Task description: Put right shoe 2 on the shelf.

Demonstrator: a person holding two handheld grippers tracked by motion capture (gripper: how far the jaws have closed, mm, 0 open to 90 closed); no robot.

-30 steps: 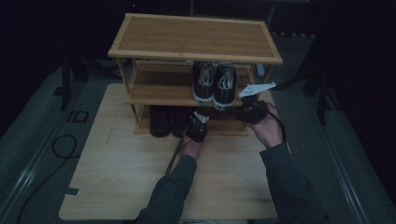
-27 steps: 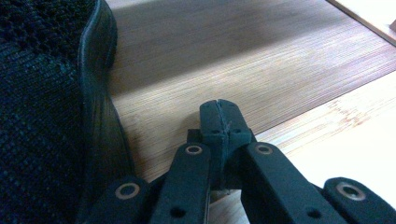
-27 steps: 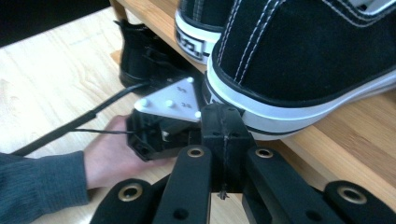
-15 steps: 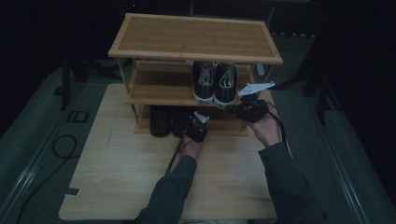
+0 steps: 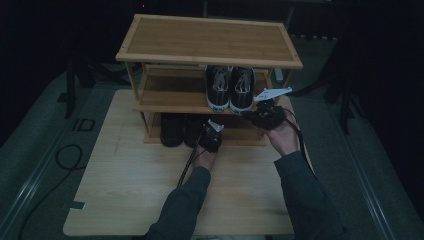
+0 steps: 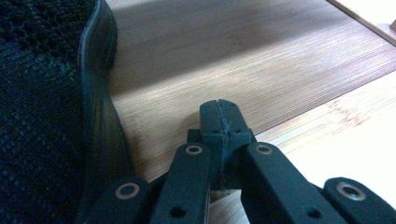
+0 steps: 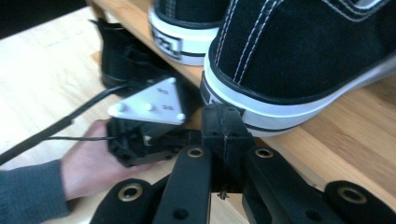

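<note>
Both grippers, left gripper and right gripper, clamped shut, empty; spread right jaws before grabbing near black-and-white canvas sneaker heel, middle bamboo shelf.

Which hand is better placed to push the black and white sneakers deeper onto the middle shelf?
Right: the shut right gripper sits at the black-and-white canvas sneaker's heel; the left gripper is down by the black mesh shoe.
</note>
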